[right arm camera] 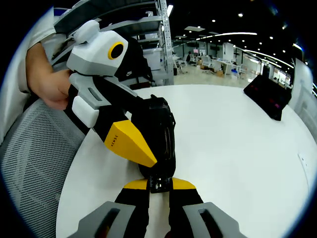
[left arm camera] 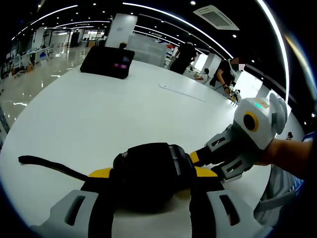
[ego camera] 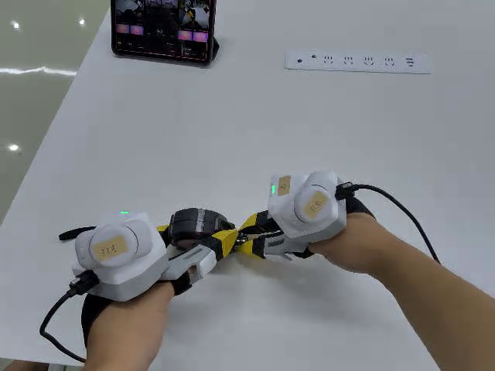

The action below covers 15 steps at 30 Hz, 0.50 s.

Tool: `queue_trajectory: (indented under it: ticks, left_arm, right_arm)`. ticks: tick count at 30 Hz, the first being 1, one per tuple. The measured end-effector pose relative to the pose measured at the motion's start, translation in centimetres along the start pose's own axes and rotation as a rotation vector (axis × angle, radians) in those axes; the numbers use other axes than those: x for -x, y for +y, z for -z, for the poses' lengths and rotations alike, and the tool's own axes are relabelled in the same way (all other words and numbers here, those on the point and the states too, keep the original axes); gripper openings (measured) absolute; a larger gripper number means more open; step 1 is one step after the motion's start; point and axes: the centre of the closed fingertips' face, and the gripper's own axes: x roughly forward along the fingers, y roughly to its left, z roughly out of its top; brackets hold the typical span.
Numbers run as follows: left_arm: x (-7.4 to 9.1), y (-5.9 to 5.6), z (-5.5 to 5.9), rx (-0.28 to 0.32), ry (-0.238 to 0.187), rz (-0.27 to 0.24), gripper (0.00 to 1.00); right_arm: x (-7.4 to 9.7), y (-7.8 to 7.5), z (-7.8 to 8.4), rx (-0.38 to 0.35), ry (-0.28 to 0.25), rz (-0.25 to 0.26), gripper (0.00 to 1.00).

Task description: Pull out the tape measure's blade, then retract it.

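1. We count one broad white table, and all the work sits near its front edge.
2. At the far side lie one dark tablet on a stand, its screen lit, and one flat white power strip, both well apart from the work.
3. We count two grippers. The left gripper has its yellow-tipped jaws pressed against either side of the tape measure's case. The right gripper meets it head-on, its jaws pinched together on the blade's end at the mouth of the case.
4. There is one black, rounded tape measure, low on the table between the two grippers, clamped in the left one.
5. One thin black wrist strap trails from the case across the table.
6. The small blade end sits right at the case, and we see no length of blade drawn out.
7. We judge the pull-out is just beginning. Next, the right gripper should draw straight away from the case while the left holds it steady, with a firm pinch so the blade doesn't slip and snap back.
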Motion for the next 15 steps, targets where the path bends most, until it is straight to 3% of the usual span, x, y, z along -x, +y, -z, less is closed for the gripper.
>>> queue_trajectory:
  ticks: [15]
  left_arm:
    - [-0.05,-0.02,-0.04,0.007,0.005,-0.001,0.58]
  right_arm:
    - [0.0,-0.2,0.03,-0.023,-0.004,0.011,0.12]
